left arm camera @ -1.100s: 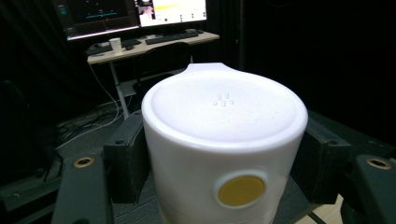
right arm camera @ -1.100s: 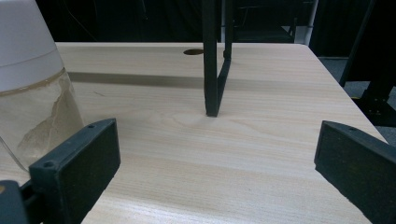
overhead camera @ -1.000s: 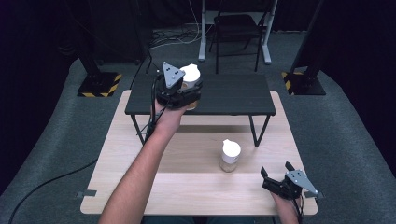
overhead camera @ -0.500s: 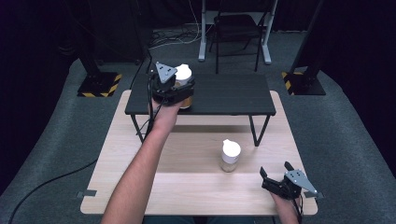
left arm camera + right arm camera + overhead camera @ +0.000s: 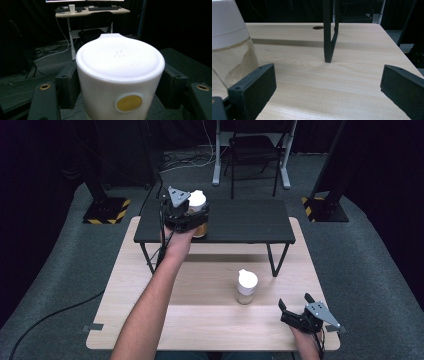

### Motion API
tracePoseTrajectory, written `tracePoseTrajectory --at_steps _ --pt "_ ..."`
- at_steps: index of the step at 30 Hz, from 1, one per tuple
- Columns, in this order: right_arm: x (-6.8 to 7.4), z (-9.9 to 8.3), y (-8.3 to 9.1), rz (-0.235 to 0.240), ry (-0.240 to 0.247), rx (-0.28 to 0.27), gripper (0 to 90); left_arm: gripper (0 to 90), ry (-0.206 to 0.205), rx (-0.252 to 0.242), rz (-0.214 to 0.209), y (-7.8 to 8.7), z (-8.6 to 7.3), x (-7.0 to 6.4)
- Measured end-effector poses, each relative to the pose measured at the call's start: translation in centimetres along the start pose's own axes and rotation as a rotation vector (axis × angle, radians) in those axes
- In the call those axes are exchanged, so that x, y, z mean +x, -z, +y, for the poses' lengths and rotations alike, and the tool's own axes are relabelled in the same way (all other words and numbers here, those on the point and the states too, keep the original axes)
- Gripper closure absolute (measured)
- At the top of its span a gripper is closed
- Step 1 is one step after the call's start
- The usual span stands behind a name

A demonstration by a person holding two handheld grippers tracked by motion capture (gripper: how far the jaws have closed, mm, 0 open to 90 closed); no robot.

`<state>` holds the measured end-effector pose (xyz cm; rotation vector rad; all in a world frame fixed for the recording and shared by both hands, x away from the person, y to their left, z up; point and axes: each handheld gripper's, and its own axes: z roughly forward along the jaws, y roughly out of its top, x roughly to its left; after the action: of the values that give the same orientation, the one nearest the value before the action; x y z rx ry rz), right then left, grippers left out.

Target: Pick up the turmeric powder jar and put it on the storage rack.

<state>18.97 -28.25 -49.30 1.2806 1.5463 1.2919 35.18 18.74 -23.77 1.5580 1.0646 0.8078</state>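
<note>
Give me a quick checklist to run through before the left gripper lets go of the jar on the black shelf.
1. Jaws on both sides of the held jar: ok; the left gripper has a pad against each side of it in its own view.
2. Jar upright: ok; its white lid faces up.
3. Jar over the black shelf, away from the edge: cannot tell how near the front edge it is.
4. Jar's base resting on the shelf: cannot tell; the base is hidden.
5. Right gripper free: ok; open and empty, low over the wooden table.
6. Second jar out of the way: ok; it stands on the table below.
</note>
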Motion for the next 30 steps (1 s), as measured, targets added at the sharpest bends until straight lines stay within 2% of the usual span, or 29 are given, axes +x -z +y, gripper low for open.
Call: tracePoseTrajectory --at_steps 8,16,20,24,26,30 --pt "0.1 0.0 0.0 -0.002 0.0 0.0 0.0 29.8 -0.005 -0.026 -0.011 0.0 -0.7 0.3" --pt "0.1 0.0 0.0 -0.002 -0.001 0.0 0.0 29.7 -0.012 -0.029 -0.022 0.0 -0.8 0.6" --pt "0.0 0.0 0.0 -0.001 -0.004 0.0 0.0 29.6 -0.024 -0.033 -0.02 0.0 -0.9 0.4" --pt "0.0 0.0 0.0 0.0 -0.004 0.0 0.0 29.5 -0.015 -0.038 -0.017 0.0 -1.0 0.3" --pt "0.0 0.0 0.0 -0.001 -0.005 -0.001 0.0 28.2 -0.007 -0.055 -0.021 0.0 -1.3 0.4" --pt "0.0 0.0 0.0 0.0 -0.011 0.001 0.0 27.9 -0.017 -0.062 -0.014 0.1 -1.3 0.1"
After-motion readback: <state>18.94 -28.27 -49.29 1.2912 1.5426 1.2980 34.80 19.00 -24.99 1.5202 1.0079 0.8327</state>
